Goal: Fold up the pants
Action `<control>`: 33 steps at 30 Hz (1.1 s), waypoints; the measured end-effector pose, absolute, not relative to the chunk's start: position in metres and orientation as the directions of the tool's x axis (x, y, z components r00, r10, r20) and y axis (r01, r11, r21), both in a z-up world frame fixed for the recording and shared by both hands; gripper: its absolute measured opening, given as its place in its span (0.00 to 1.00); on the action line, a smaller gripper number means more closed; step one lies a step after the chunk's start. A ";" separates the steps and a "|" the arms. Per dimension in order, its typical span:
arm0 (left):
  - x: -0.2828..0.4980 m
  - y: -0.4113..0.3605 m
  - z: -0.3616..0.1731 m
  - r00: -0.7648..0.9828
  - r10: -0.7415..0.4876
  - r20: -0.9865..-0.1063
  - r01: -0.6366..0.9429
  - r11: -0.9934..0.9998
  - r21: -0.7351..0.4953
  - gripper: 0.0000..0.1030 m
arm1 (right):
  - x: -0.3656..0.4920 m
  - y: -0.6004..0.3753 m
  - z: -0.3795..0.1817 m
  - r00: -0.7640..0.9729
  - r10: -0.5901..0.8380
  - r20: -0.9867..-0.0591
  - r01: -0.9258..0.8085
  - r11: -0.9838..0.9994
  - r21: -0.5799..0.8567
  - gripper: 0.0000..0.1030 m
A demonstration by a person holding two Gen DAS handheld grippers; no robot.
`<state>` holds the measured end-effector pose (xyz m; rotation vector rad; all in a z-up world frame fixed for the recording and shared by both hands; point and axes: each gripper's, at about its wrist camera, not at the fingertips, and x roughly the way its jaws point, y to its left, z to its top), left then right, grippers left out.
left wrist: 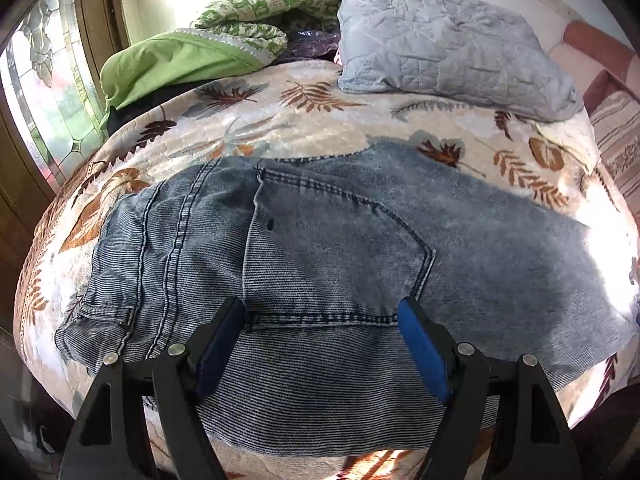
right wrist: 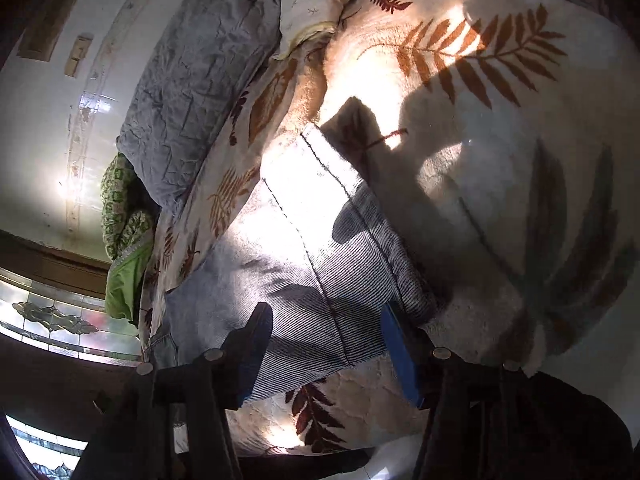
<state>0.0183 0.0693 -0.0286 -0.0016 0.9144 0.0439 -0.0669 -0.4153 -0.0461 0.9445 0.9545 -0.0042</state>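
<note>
Faded blue jeans point(left wrist: 328, 248) lie flat on a bed with a leaf-print blanket point(left wrist: 248, 120), back pocket up, waist toward me. My left gripper point(left wrist: 320, 312) is open just above the waistband area, its blue-padded fingers point(left wrist: 420, 344) spread wide, holding nothing. In the right wrist view the leg end of the jeans point(right wrist: 320, 248) lies on the blanket point(right wrist: 500, 160), hem toward the far side. My right gripper point(right wrist: 326, 316) is open above that leg end, fingers on either side of the cloth, not closed on it.
A grey quilted pillow point(left wrist: 440, 40) lies at the head of the bed, also in the right wrist view point(right wrist: 192, 92). A green patterned quilt point(left wrist: 208, 52) is bunched at the back left. A stained-glass window point(left wrist: 48, 92) is on the left. A striped cloth point(left wrist: 616, 148) lies at the right edge.
</note>
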 end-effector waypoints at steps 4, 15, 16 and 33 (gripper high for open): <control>0.025 0.063 -0.030 0.613 -0.008 -0.790 -0.013 1.000 -0.020 0.77 | -0.040 -0.397 -0.004 0.663 0.426 -0.616 0.242 0.656 0.715 0.58; 0.026 0.063 -0.049 0.610 -0.001 -0.792 0.009 1.000 0.006 0.77 | 0.069 -0.371 -0.065 0.574 0.575 -0.584 0.239 0.564 0.790 0.58; 0.026 0.064 -0.049 0.613 -0.004 -0.790 0.005 1.000 -0.001 0.77 | 0.064 -0.371 -0.060 0.584 0.576 -0.572 0.229 0.559 0.797 0.58; 0.014 0.039 -0.015 0.663 -0.153 -0.732 0.066 0.987 -0.147 0.78 | -0.108 -0.401 -0.029 0.694 0.460 -0.554 0.331 0.479 0.813 0.59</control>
